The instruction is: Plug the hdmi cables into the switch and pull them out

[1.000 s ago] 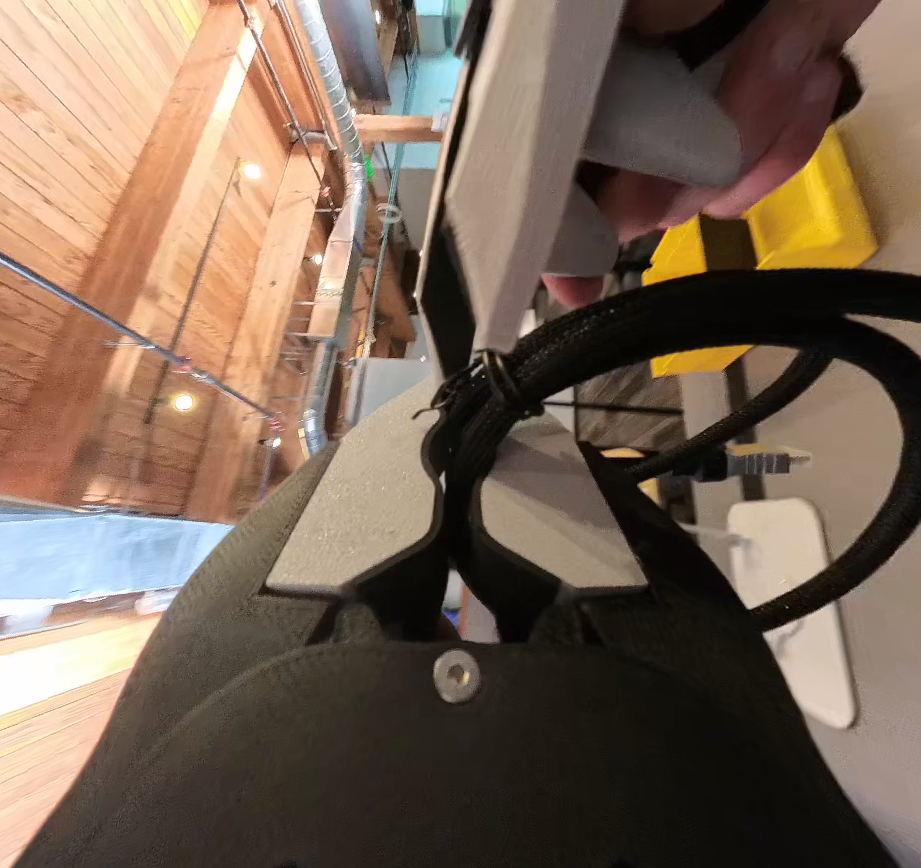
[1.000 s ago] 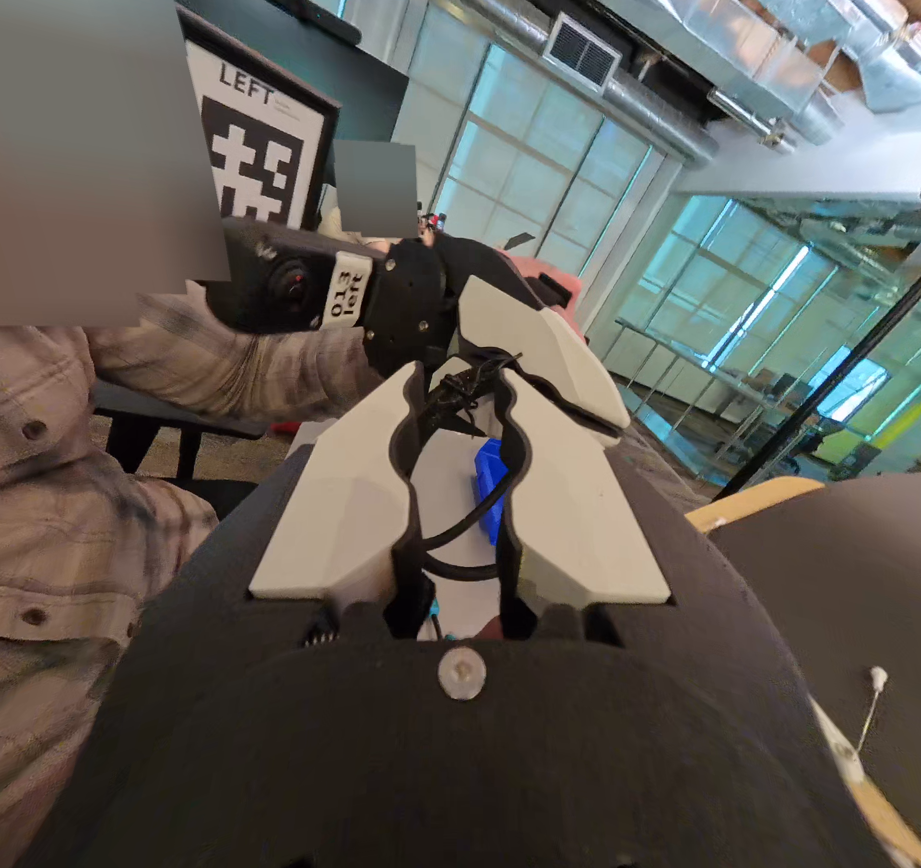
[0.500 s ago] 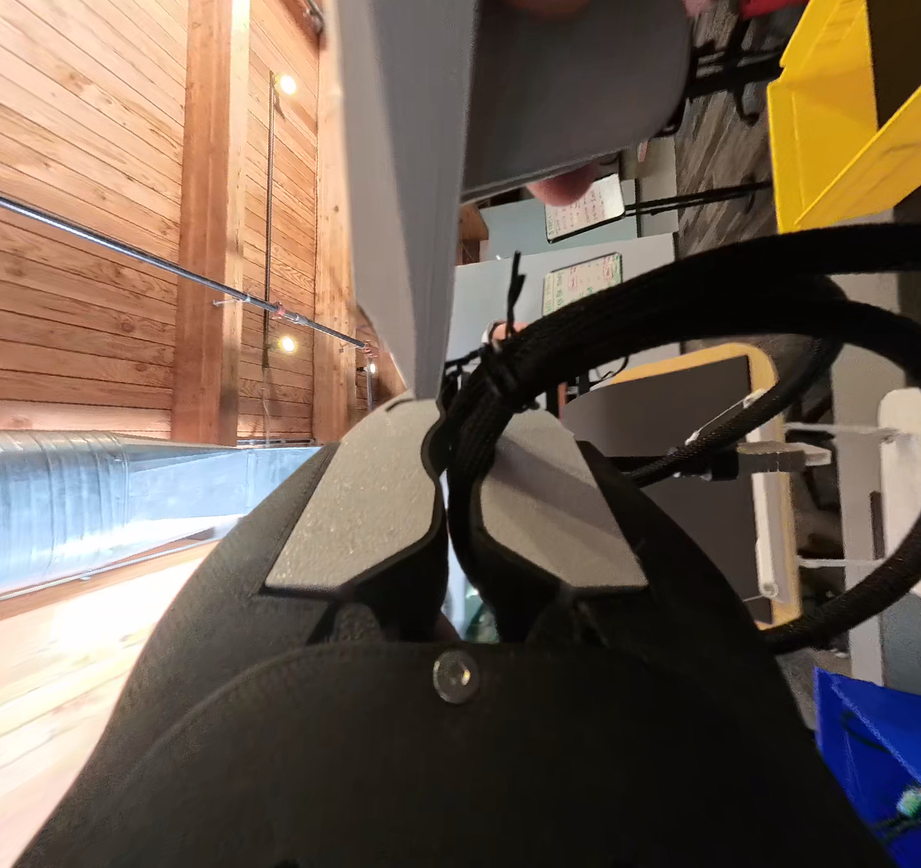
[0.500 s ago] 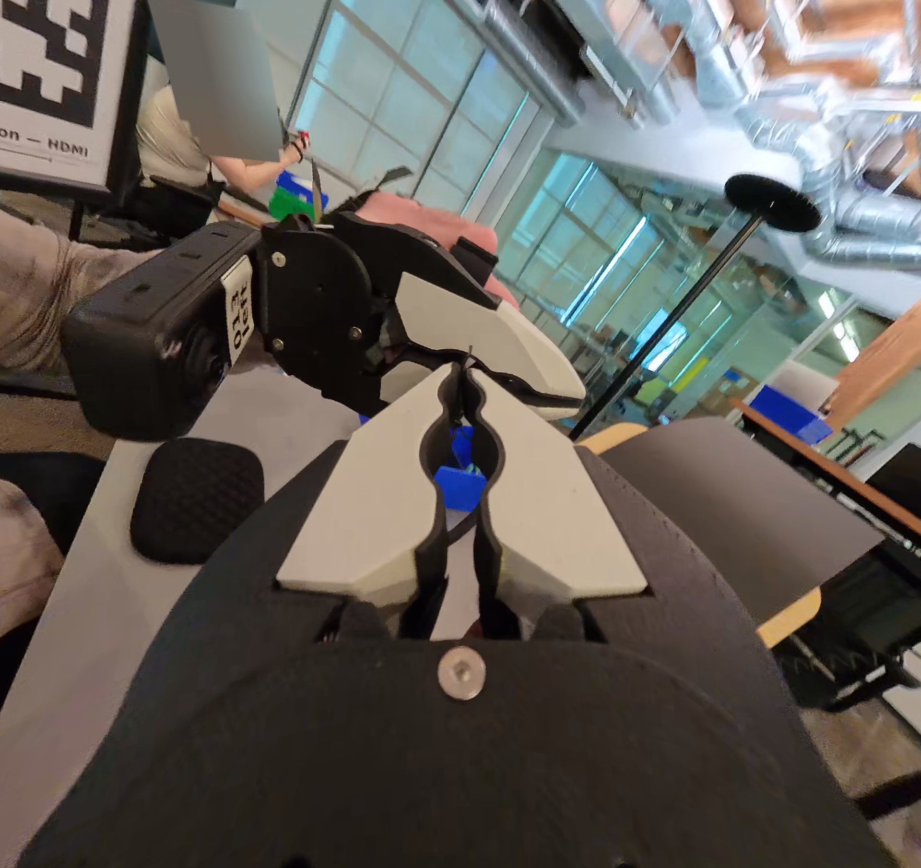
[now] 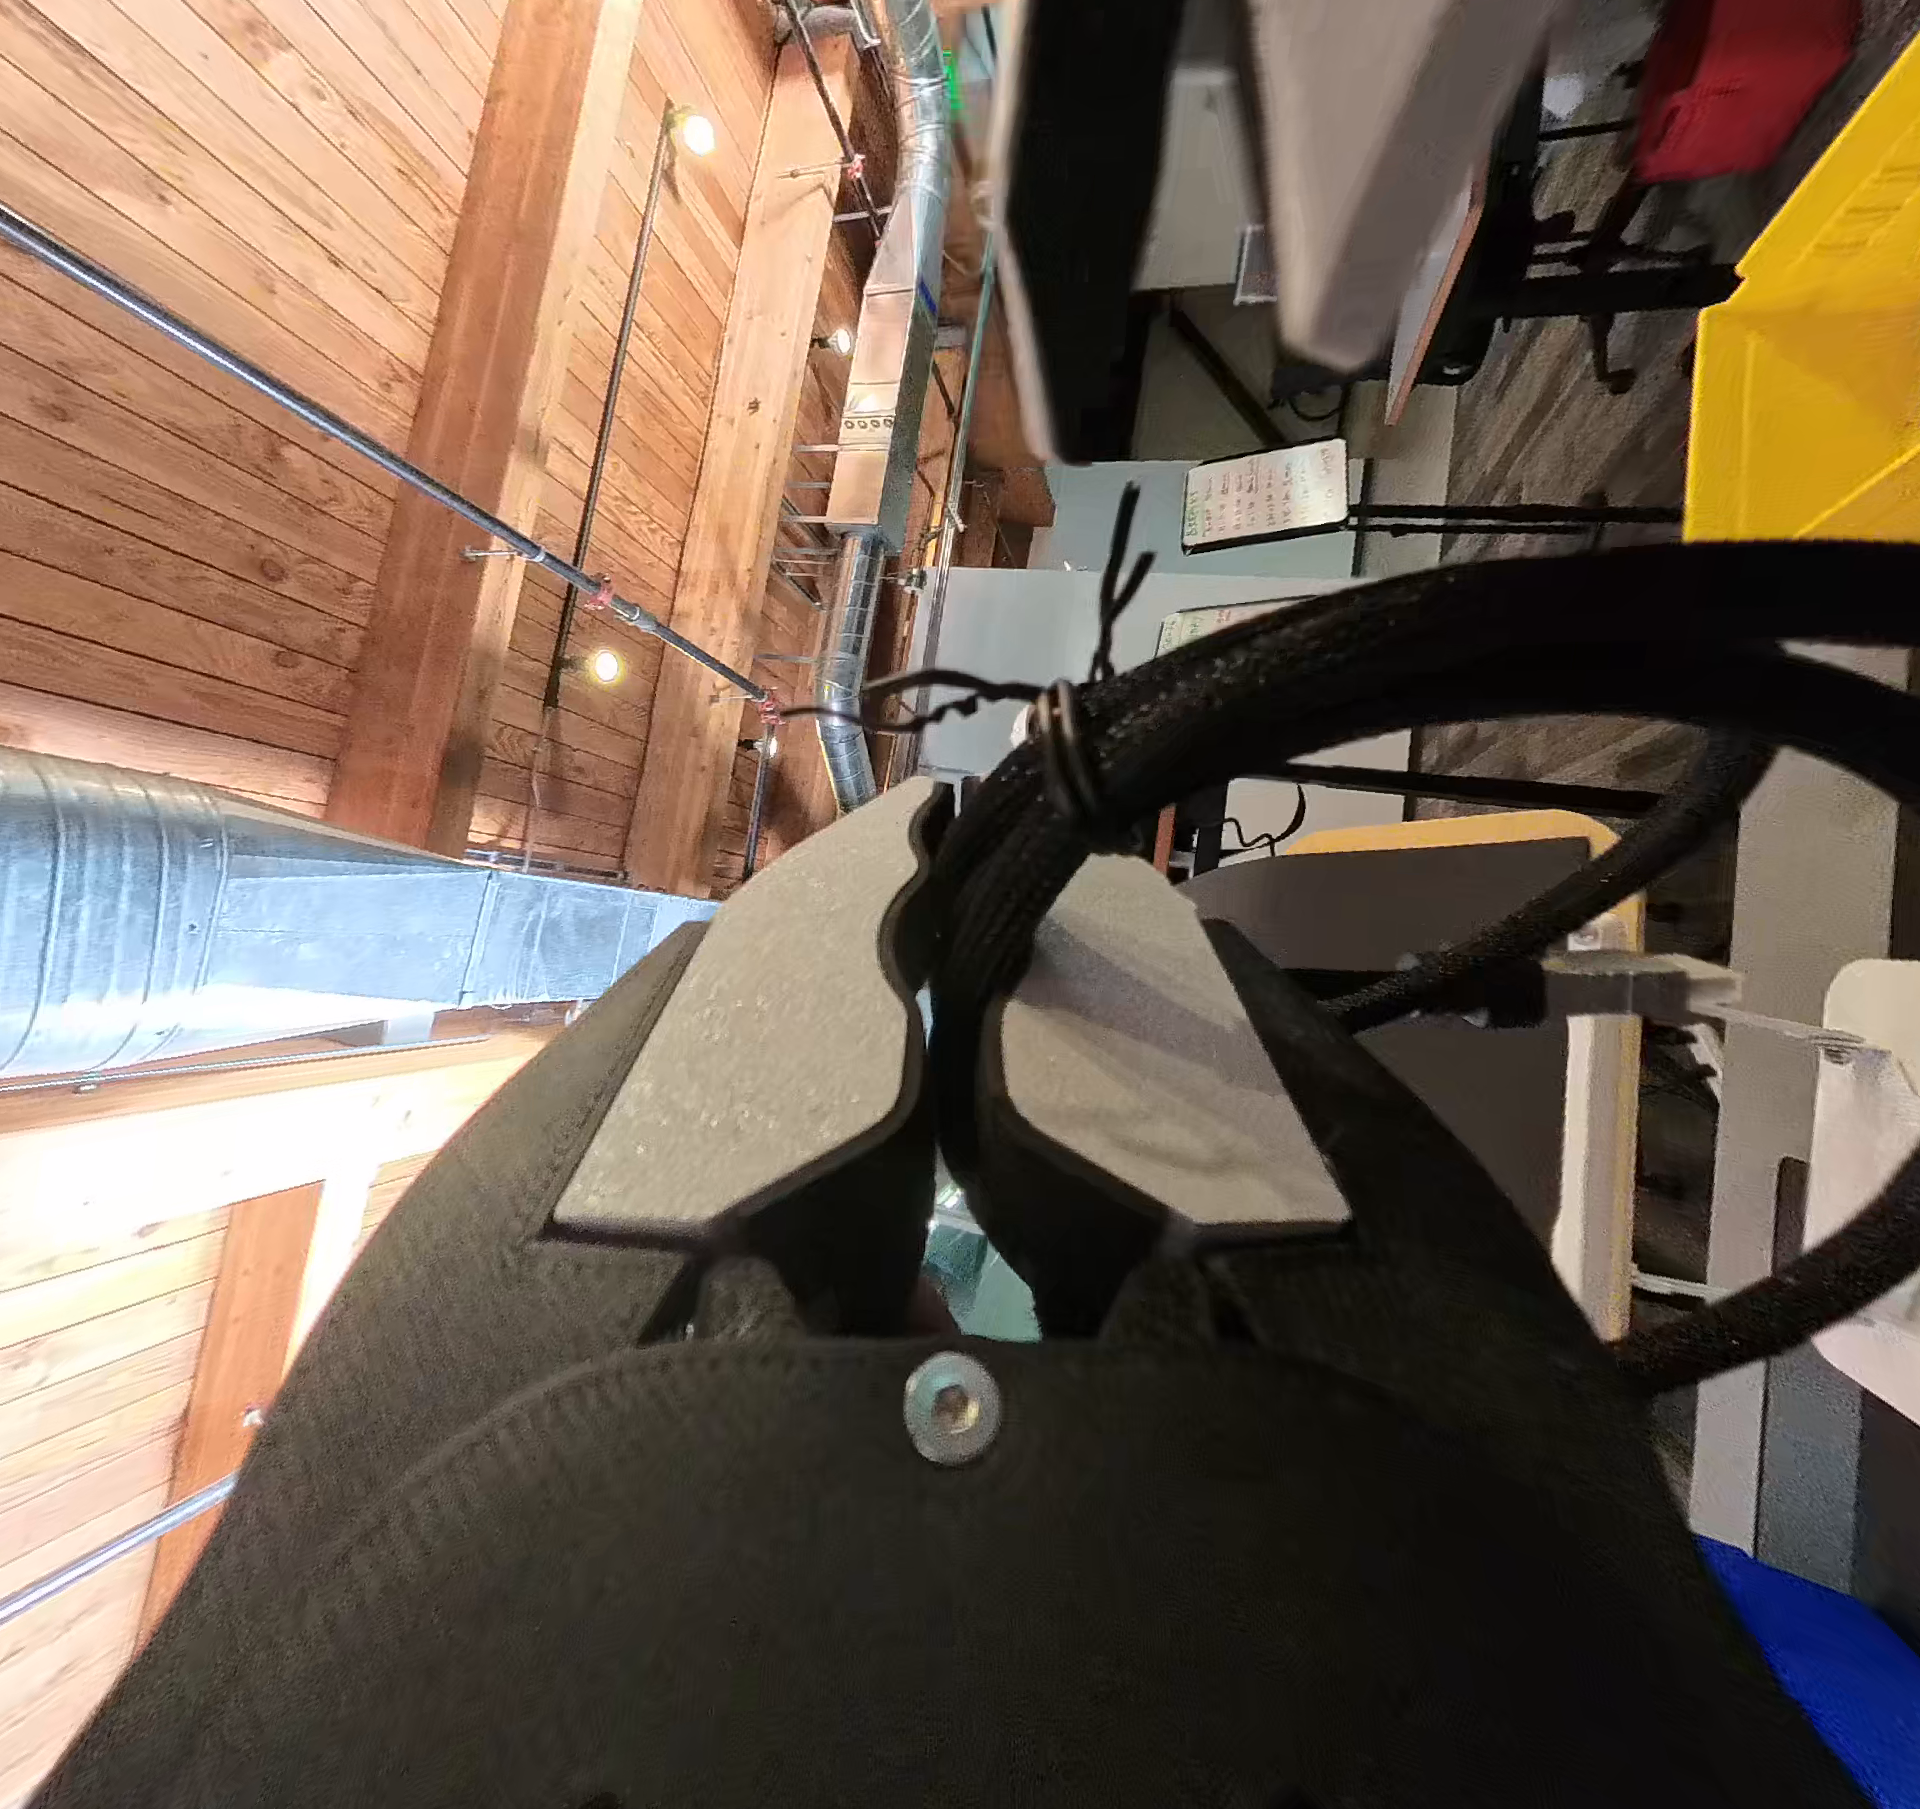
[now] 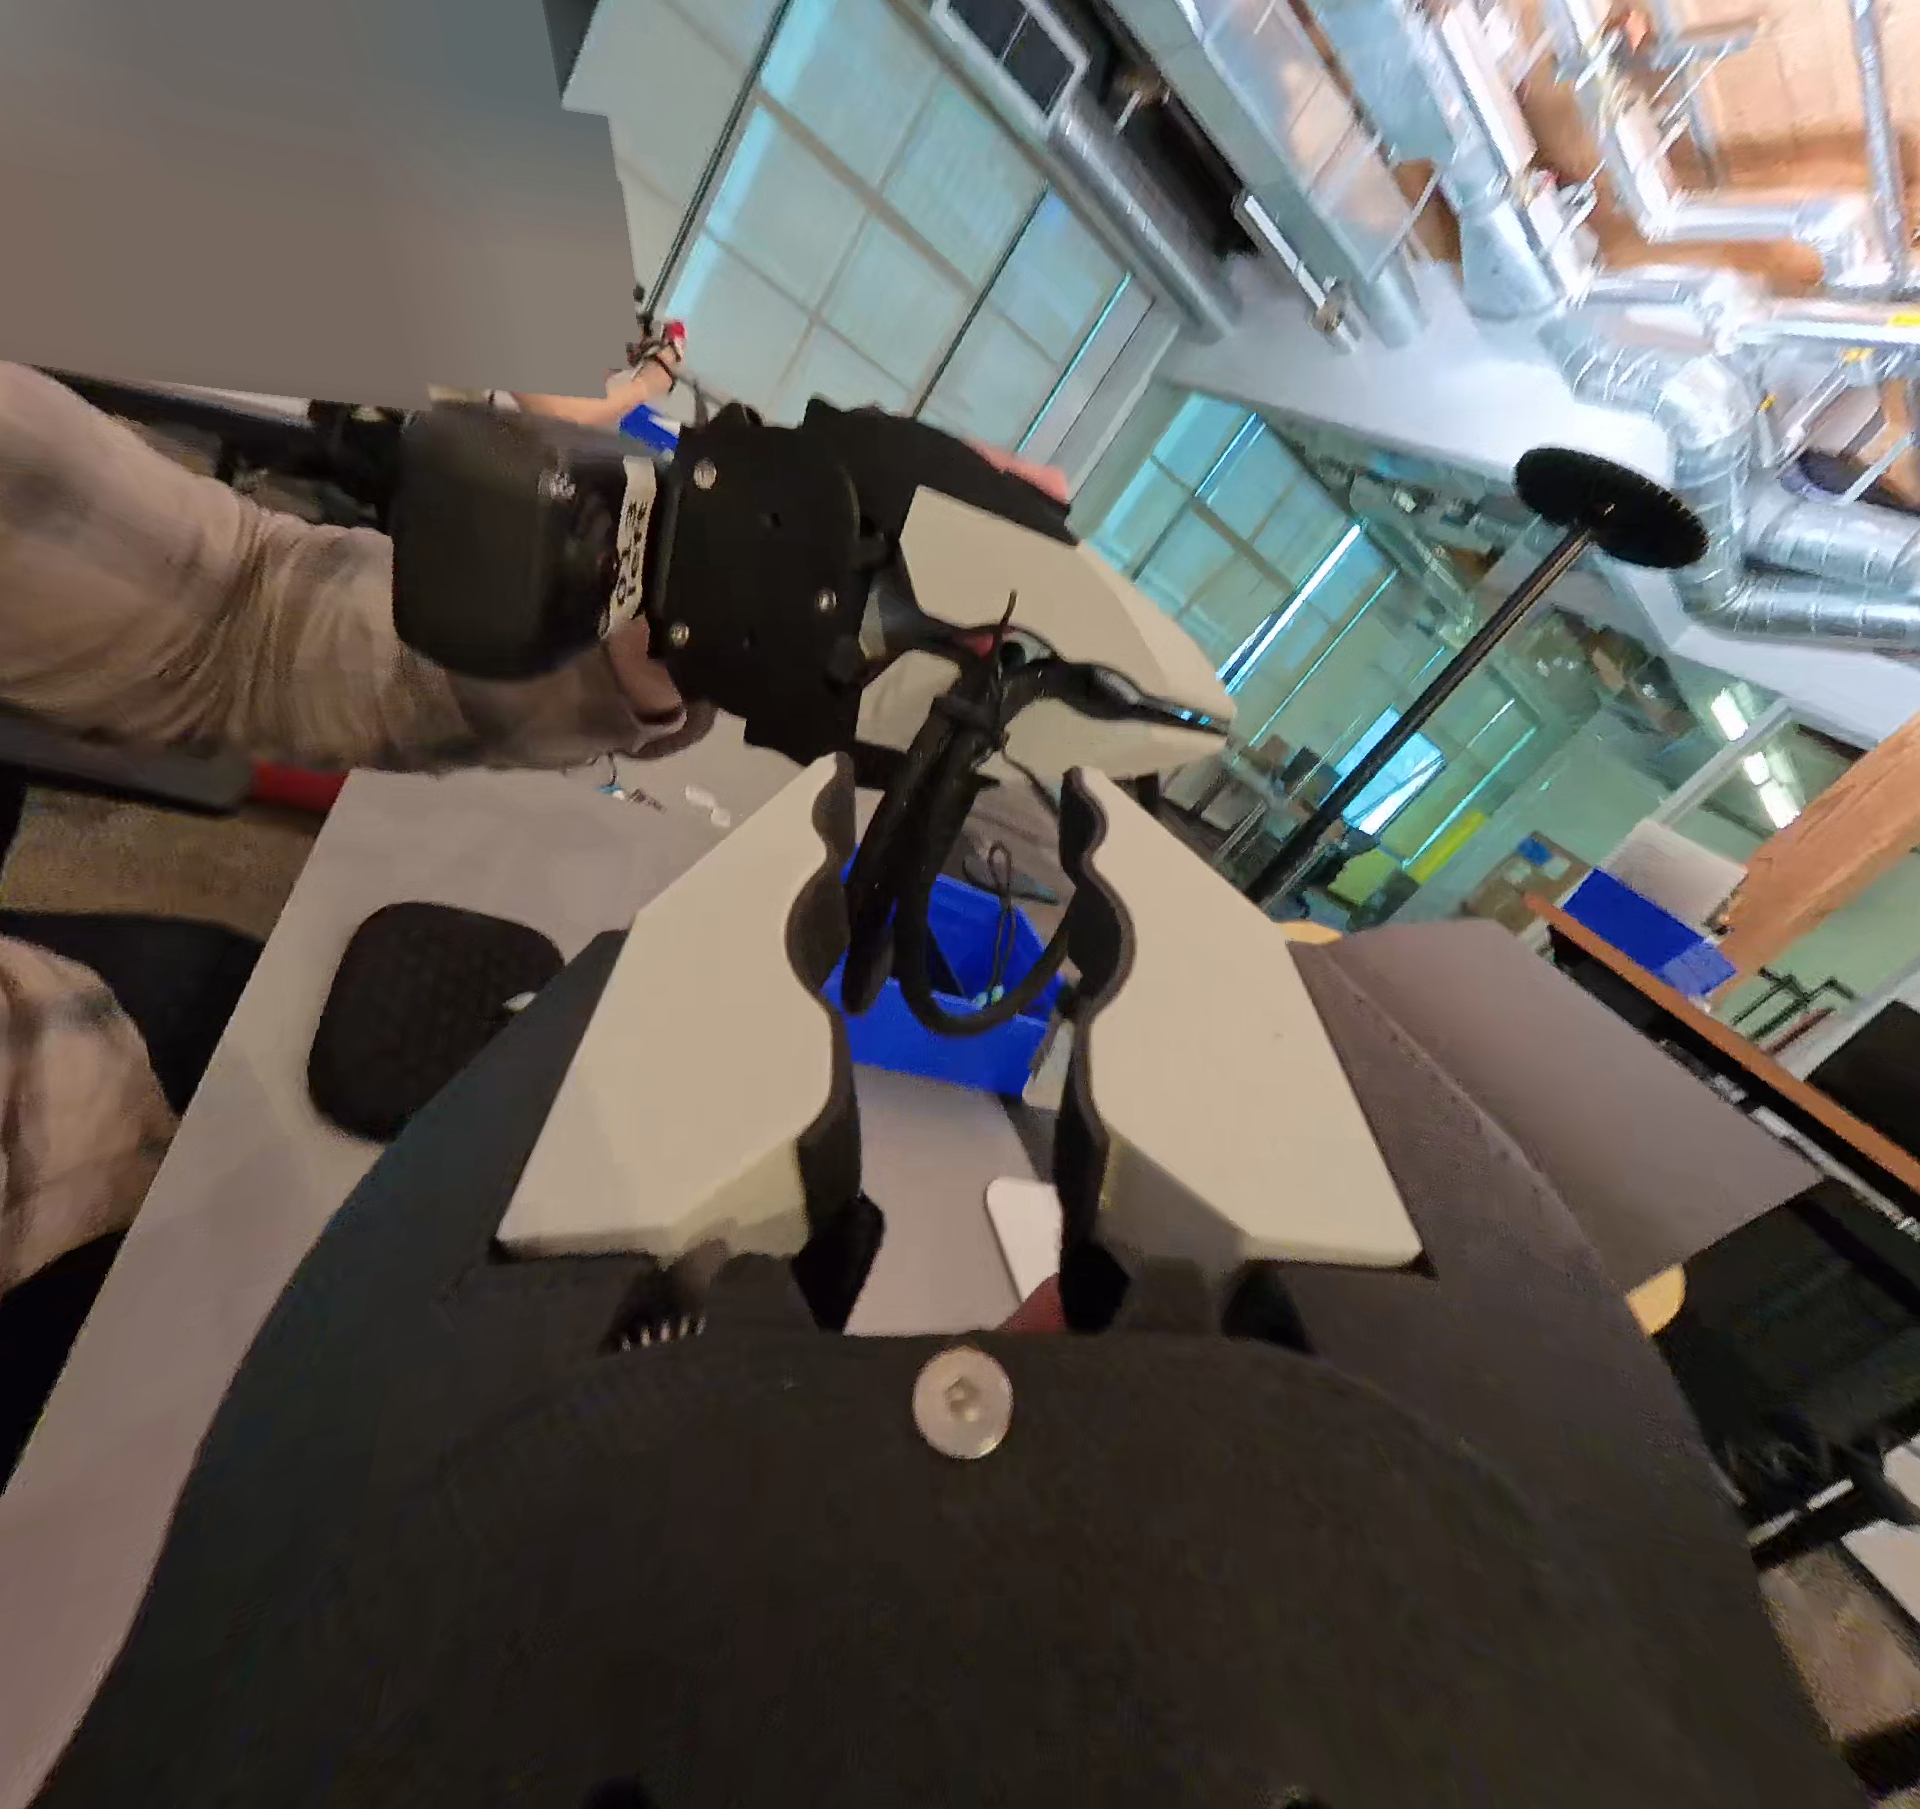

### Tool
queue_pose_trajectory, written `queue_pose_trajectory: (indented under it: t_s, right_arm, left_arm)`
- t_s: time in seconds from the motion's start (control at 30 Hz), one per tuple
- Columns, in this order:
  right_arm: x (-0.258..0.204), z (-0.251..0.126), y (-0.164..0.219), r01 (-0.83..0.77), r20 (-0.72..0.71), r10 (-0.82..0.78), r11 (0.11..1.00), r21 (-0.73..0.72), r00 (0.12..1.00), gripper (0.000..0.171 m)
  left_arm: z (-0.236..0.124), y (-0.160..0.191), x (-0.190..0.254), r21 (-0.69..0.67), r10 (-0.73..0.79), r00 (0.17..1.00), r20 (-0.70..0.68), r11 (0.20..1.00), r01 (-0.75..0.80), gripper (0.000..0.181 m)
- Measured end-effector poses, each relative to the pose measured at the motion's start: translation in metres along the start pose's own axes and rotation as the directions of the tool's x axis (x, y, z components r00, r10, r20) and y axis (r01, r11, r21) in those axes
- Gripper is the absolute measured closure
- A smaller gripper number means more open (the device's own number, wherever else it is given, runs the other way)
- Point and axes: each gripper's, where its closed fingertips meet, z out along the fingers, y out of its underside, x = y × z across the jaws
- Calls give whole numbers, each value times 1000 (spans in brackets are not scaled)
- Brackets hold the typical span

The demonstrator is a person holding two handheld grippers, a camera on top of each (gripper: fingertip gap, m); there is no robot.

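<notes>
A big workshop with wooden ceiling planks, silver ducts and glass walls fills the background, and a grey table runs along the lower left of the right wrist view. In the left wrist view the left gripper is pressed together on a coiled black braided cable bound with a thin wire tie; the loop sweeps off the right edge, so part of it is cut off. One metal plug shows at centre right, touching a white piece that I cannot identify. The switch is not clearly visible in either view. Only the right wrist view shows the left gripper from outside, in the upper middle, held by a sleeved arm, with the cable bundle hanging below it. There the right gripper stands spread and empty, the cable dangling between its fingers without clear contact. Behind lie a blue bin and a black pad; a yellow bin appears at the right edge of the left wrist view alone.
</notes>
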Motion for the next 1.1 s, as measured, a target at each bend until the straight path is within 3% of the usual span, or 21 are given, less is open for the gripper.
queue_pose_trajectory:
  t_s: [0.13,0.23,0.3,0.5,0.6,0.67,0.77,0.97,1.1]
  right_arm:
    - [3,3,7,-142,42,143,990,-6,989,119]
    - [10,8,-2,-241,38,238,967,78,970,122]
    - [13,14,-6,-281,42,278,953,117,960,115]
    - [28,31,8,-339,-69,347,936,98,935,131]
    - [29,32,3,-399,-43,408,907,135,912,129]
    - [33,31,-2,-393,-70,409,904,169,910,147]
    - [37,34,-2,-398,-115,421,900,176,900,159]
    - [43,42,9,-309,-262,323,946,94,909,151]
    - [48,43,3,-297,-310,332,942,155,891,162]
  left_arm:
    - [3,5,-8,-30,-48,998,41,998,49,180]
    - [6,12,-13,-87,-47,995,86,995,55,180]
    - [8,15,-15,-103,-59,992,113,992,71,180]
    - [12,15,-14,-139,-34,988,150,989,55,180]
    - [13,18,-18,-170,-11,983,184,984,43,180]
    - [14,19,-19,-181,-2,980,200,983,39,180]
    - [16,19,-18,-195,15,978,206,980,26,181]
    - [19,22,-15,-231,41,976,215,973,10,180]
    - [20,23,-19,-227,34,974,225,974,18,181]
